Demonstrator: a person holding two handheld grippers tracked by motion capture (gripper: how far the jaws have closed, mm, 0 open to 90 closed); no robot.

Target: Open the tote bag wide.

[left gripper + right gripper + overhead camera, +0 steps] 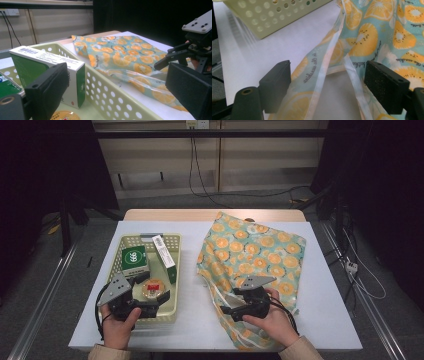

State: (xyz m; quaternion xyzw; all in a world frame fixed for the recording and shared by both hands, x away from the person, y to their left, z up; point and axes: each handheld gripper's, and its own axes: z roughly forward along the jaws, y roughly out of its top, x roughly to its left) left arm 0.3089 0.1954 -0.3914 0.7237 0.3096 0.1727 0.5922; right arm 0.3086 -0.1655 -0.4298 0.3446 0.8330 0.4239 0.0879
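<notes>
Bag [255,257], orange-slice print, lies flat right of the basket [172,270], mouth toward the near edge. Right gripper [327,82] stands released astride its near-left handle strip. Left gripper [150,302], released, hovers over the basket, well apart.

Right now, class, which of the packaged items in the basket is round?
The orange-lidded tin, nearest the left claw. The green carton and the long white-and-green box are rectangular.

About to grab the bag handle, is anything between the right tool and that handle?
Nothing visible: the right tool stands open with the bag handle already between its jaws, over bare table.
</notes>
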